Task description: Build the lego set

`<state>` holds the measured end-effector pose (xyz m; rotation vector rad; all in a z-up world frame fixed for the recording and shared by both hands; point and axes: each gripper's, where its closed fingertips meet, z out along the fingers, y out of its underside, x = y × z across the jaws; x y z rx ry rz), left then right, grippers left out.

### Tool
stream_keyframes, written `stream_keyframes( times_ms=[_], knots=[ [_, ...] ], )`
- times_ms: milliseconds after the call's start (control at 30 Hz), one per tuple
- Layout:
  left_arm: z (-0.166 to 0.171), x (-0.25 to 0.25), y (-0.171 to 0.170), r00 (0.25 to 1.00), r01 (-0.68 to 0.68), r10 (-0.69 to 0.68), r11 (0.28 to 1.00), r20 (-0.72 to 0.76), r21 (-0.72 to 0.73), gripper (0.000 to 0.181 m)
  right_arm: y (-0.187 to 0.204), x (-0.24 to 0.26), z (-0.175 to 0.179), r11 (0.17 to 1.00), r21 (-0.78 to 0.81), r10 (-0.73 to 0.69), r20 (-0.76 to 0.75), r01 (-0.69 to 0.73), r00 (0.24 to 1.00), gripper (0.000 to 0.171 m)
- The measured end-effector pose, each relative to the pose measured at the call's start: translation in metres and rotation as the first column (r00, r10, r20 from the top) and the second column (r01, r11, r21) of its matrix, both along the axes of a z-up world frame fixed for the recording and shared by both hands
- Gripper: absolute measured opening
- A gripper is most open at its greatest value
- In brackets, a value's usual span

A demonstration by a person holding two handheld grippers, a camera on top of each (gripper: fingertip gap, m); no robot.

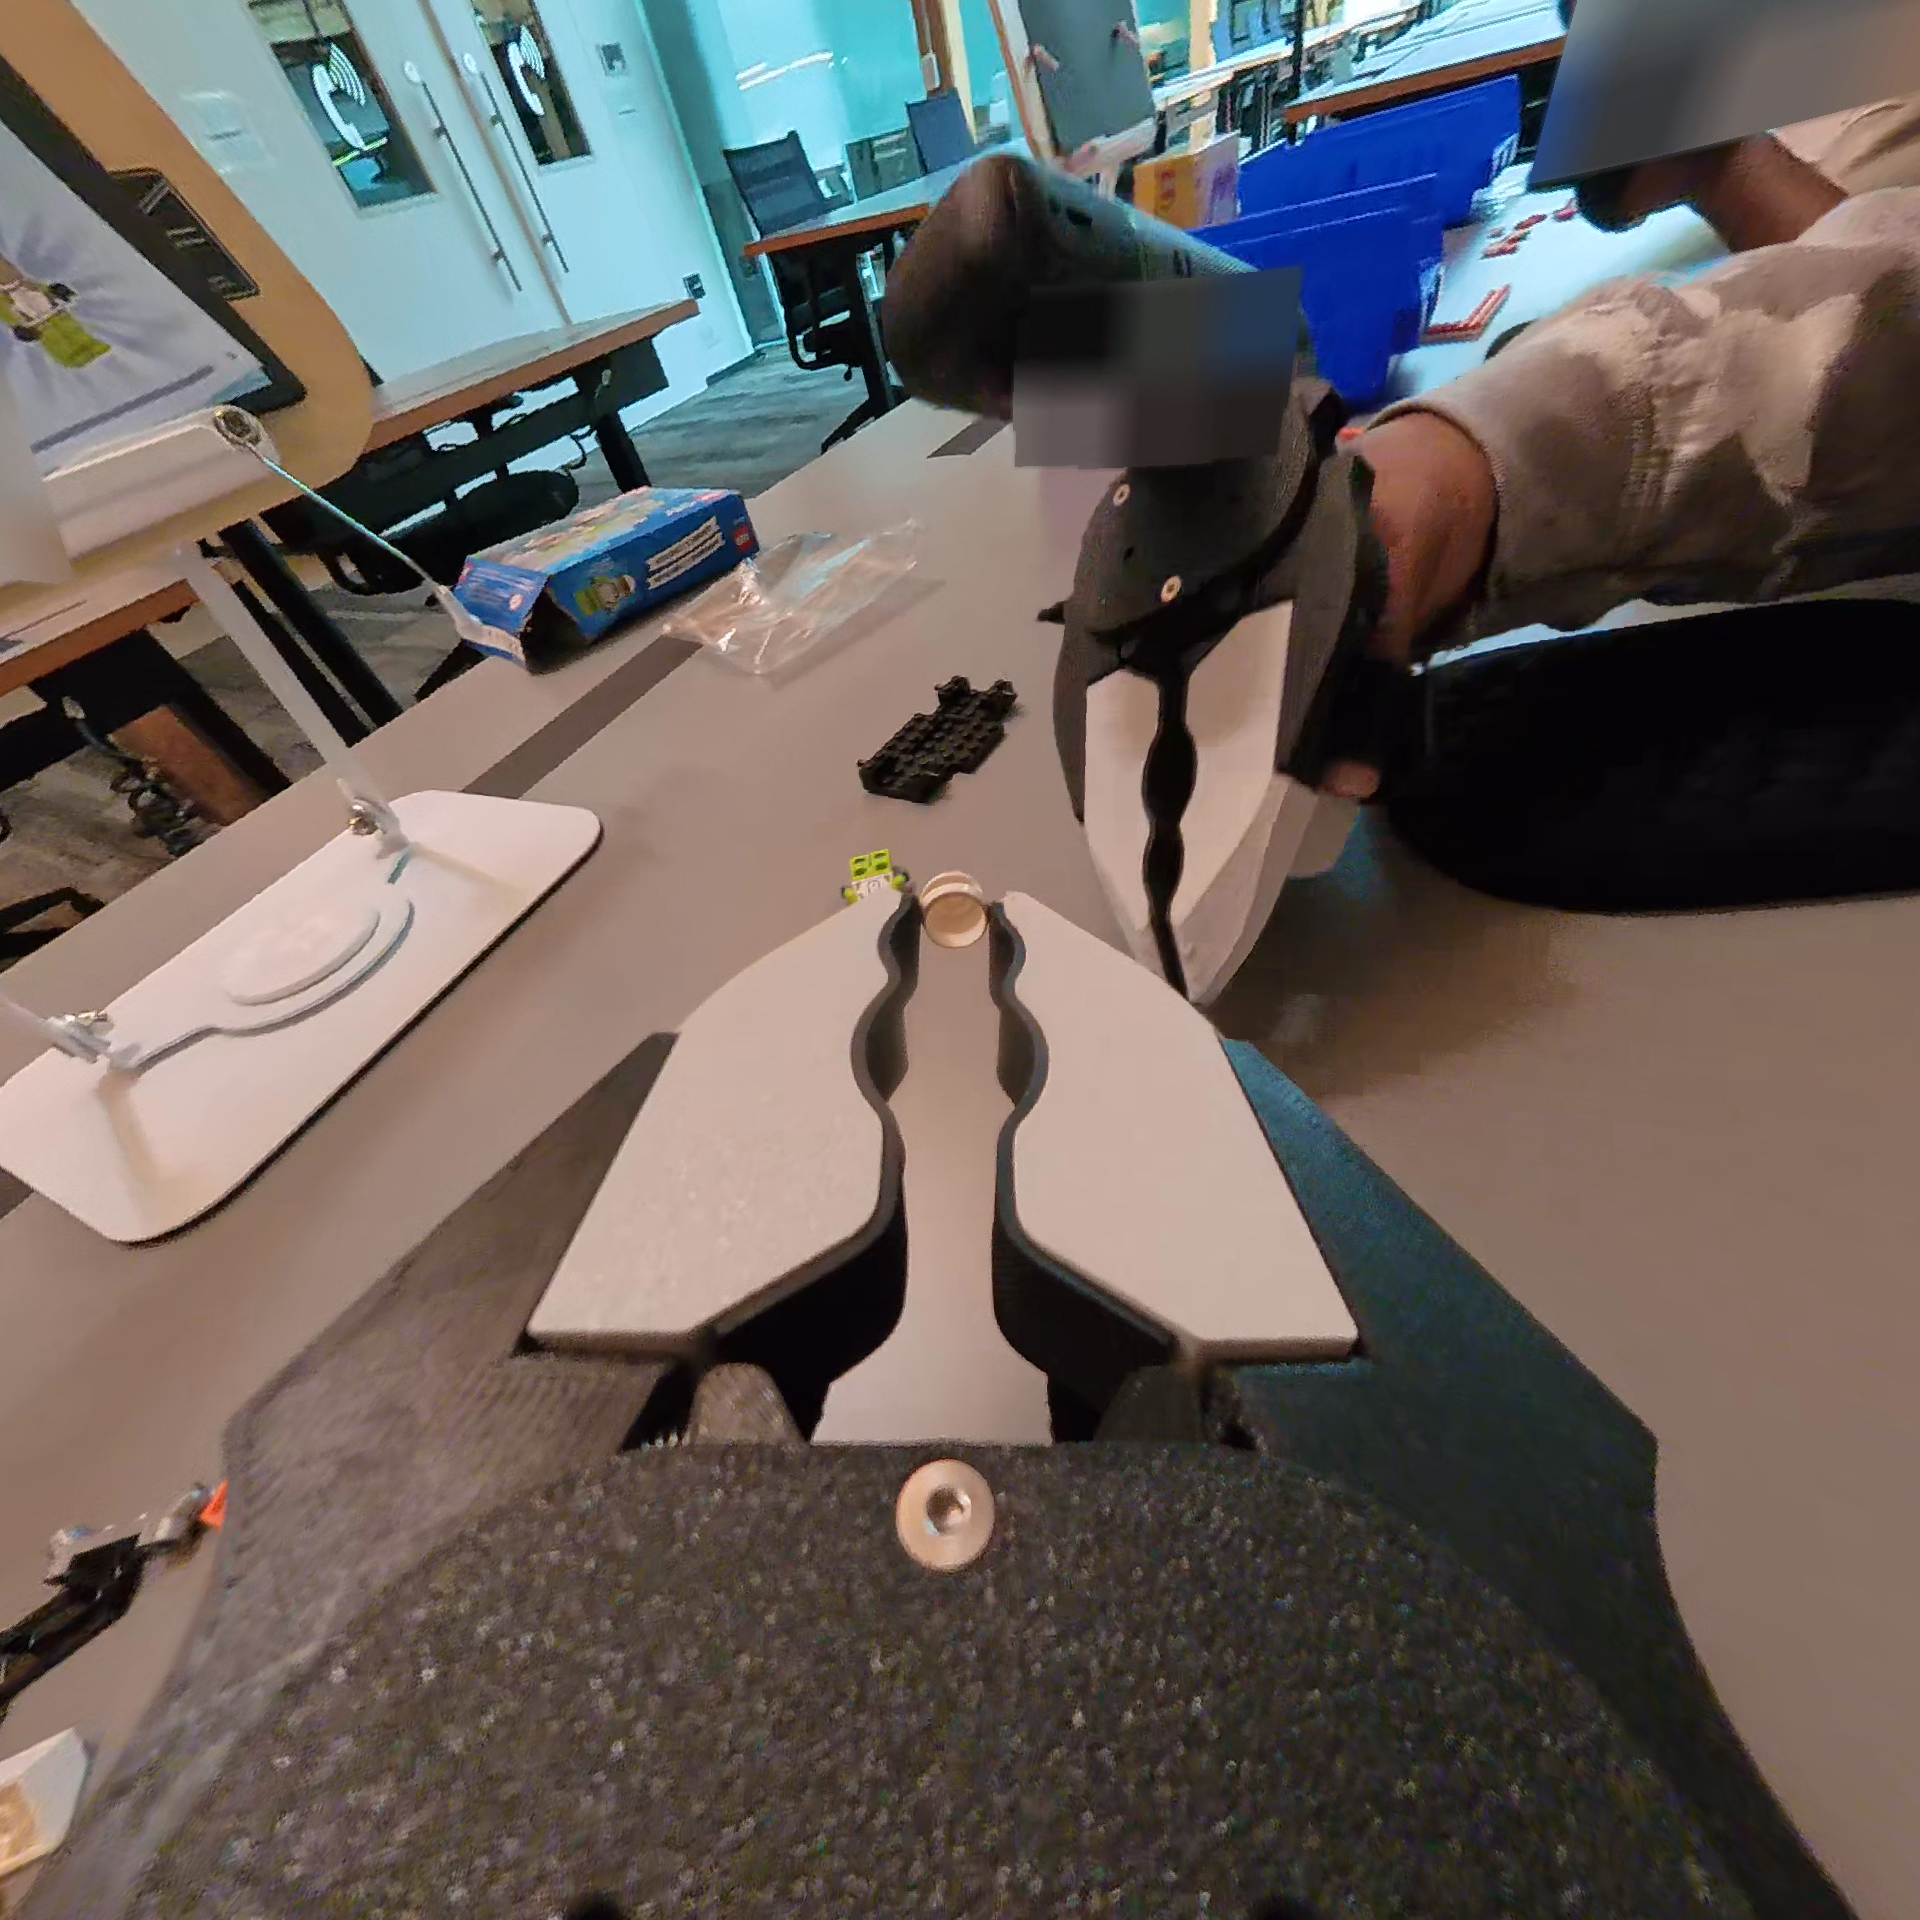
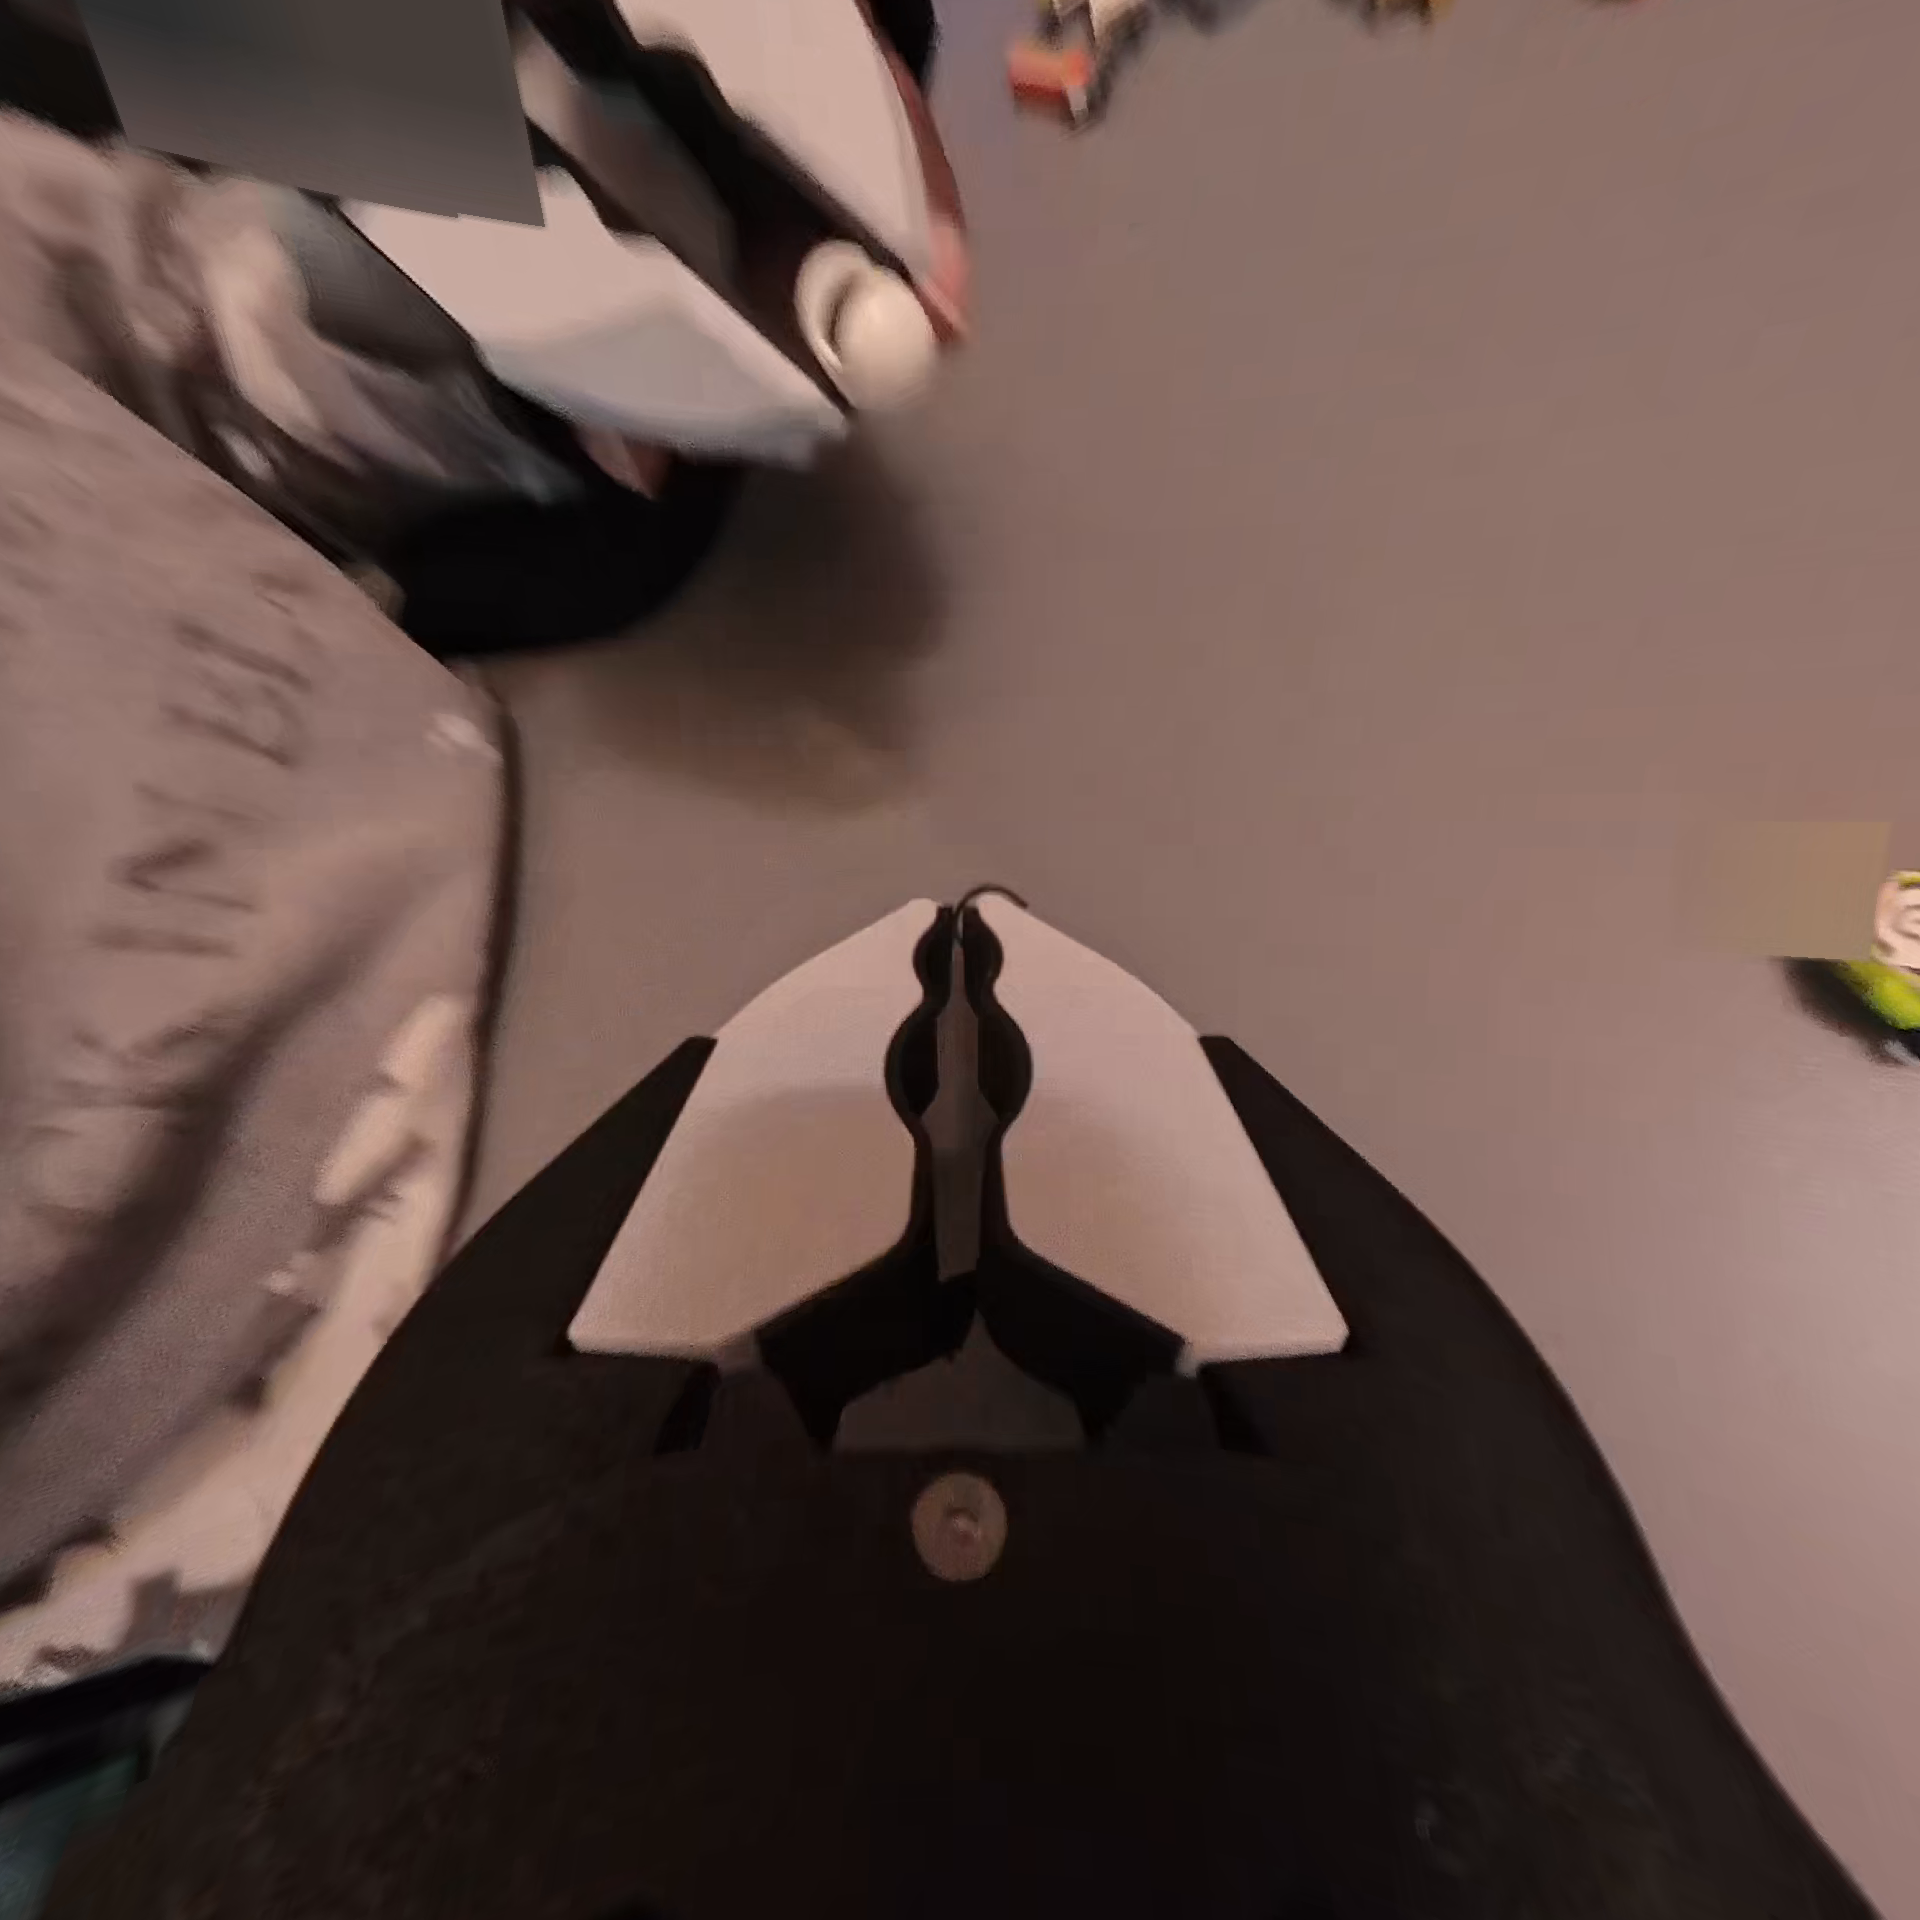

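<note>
My left gripper (image 1: 953, 906) is shut on a small white round piece (image 1: 953, 923), held at its fingertips just above the grey table (image 1: 1558, 1195). A lime-green minifigure part (image 1: 871, 876) lies right behind the tips. A black studded chassis plate (image 1: 940, 738) lies farther back. My right gripper (image 2: 966, 912) is shut, with a thin dark sliver at its tips; I cannot tell what it is. In the left wrist view the right gripper (image 1: 1179, 977) points down at the table just right of my left fingertips. The right wrist view is blurred and shows the left gripper (image 2: 883, 364) with the round piece (image 2: 873, 327).
A blue set box (image 1: 613, 571) and a clear plastic bag (image 1: 800, 592) lie at the back. A white stand base (image 1: 281, 997) sits at the left, with a screen above it. Loose small pieces (image 2: 1060, 73) lie far off, and a lime-green part (image 2: 1886, 987) shows at the right edge. The left gripper's tips are roughly 8 cm from the right gripper's. It is some 20 cm from my right tips to the black studded chassis plate (image 1: 940, 738).
</note>
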<state>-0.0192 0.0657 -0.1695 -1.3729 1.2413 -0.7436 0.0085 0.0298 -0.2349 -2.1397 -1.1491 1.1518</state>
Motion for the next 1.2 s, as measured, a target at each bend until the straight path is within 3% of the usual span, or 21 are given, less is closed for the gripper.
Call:
stream_keyframes(
  times_ms=[67,233,567,767,1200],
  knots=[
    [0.000,-0.001,0.001,1.000,-0.005,0.005,1.000,-0.002,0.002,0.012,0.003,0.006,-0.017,0.998,0.023,0.050,0.106,-0.052,0.993,0.004],
    [-0.002,-0.001,0.002,1.000,-0.005,0.005,1.000,-0.013,0.004,0.012,0.014,0.016,-0.020,0.991,0.094,0.077,0.185,-0.096,0.980,0.011],
    [-0.004,-0.006,0.009,0.999,-0.015,0.015,1.000,-0.029,-0.005,0.012,0.010,0.053,-0.026,0.978,0.183,0.020,0.382,-0.097,0.924,0.024],
    [-0.005,-0.006,0.007,0.999,-0.009,0.009,1.000,-0.036,0.001,0.012,0.008,0.068,-0.014,0.969,0.237,-0.018,0.359,-0.072,0.933,0.030],
    [-0.011,-0.002,0.003,0.998,0.010,-0.010,1.000,-0.058,-0.005,0.012,0.004,0.066,-0.018,0.921,0.381,-0.073,0.382,-0.085,0.921,0.012]
  ],
)
